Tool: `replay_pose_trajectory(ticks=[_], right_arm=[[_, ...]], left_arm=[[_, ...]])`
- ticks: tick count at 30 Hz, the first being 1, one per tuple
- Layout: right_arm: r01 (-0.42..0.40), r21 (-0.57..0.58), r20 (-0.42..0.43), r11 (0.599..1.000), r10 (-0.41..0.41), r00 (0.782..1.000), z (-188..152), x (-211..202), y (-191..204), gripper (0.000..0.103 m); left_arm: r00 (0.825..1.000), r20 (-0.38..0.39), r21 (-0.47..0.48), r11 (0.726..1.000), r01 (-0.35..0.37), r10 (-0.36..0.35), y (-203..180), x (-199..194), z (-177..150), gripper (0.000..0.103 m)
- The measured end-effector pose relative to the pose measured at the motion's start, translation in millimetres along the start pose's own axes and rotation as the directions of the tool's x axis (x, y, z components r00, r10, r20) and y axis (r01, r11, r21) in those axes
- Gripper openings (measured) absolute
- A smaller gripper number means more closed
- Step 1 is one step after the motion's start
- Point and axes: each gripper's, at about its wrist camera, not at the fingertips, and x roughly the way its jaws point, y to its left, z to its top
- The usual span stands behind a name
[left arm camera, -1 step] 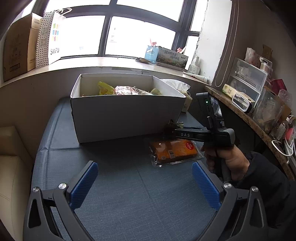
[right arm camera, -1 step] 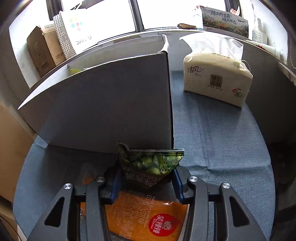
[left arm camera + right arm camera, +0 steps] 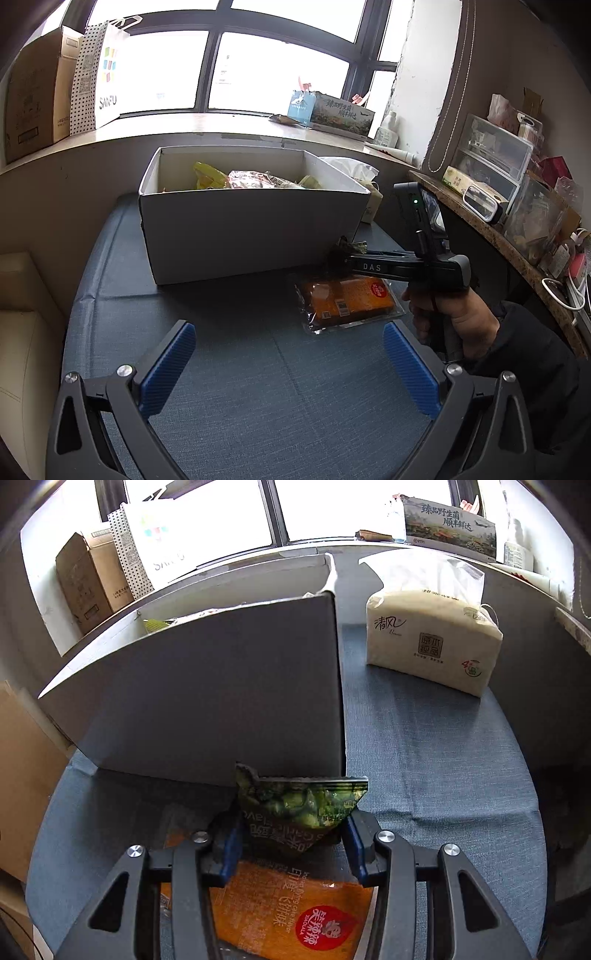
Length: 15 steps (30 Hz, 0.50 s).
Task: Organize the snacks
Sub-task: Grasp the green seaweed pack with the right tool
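Observation:
My right gripper (image 3: 293,836) has its blue pads against both sides of a green snack packet (image 3: 299,805), and its jaws are closing on it. The packet hangs just above an orange snack packet (image 3: 288,915) lying flat on the blue table. In the left wrist view the right gripper (image 3: 341,258), held by a hand (image 3: 450,314), hovers over the orange packet (image 3: 347,299) beside the front right corner of a white cardboard box (image 3: 240,236). Several snack bags lie in the box. My left gripper (image 3: 288,332) is open over bare table, with nothing between its fingers.
A tissue pack (image 3: 432,642) stands right of the box (image 3: 221,686). A windowsill behind carries a cardboard carton (image 3: 33,96), a paper bag (image 3: 99,74) and a printed box (image 3: 340,114). A cluttered shelf (image 3: 517,206) runs along the right wall.

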Motion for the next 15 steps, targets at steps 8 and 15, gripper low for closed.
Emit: replay_pose_trajectory(ticks=[8, 15], right_arm=[[-0.082, 0.037, 0.121, 0.996, 0.077, 0.99, -9, -68, -19, 0.05], [-0.095, 0.02, 0.249, 0.995, 0.087, 0.965, -23, -139, -34, 0.05]], left_arm=[[0.993, -0.07, 0.234, 0.966, 0.108, -0.094, -19, 32, 10, 0.103], [0.975, -0.177, 0.409, 0.891, 0.2, -0.137, -48, 79, 30, 0.103]])
